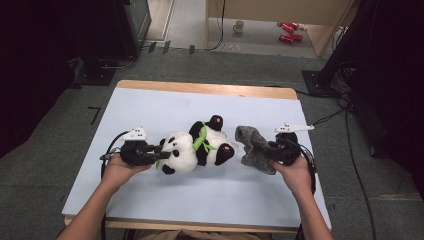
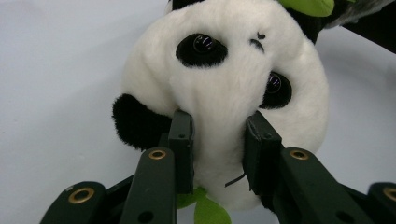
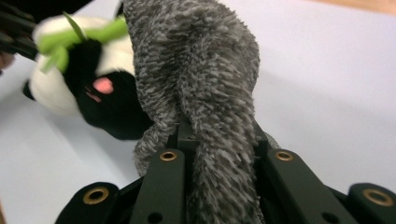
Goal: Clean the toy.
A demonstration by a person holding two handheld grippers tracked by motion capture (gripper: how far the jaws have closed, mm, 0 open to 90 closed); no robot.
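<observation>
Both pairs of jaws are clenched on soft things: the left gripper (image 2: 218,144) pinches the white muzzle of the panda (image 2: 224,88), plush bulging between its pads, and the right gripper (image 3: 219,140) is clamped on a fold of the grey cloth (image 3: 201,65).

In the high view the panda (image 1: 197,146) lies near the middle of the table (image 1: 150,195), on its back, its long axis running roughly left to right. Its head points toward the left gripper (image 1: 159,152); its black feet with pink soles point toward the cloth (image 1: 254,145). A green leaf collar (image 1: 202,140) crosses its chest.

The cloth stands just beside the panda's feet, bunched, held at its lower end by the right gripper (image 1: 272,152).

Open room is wide on the table: a broad bare band toward the far edge, another toward the near edge, and bare margins at the left and right sides. Both grippers sit well inside the edges. Beyond the table lies grey floor (image 1: 50,150) with cables (image 1: 350,145).
</observation>
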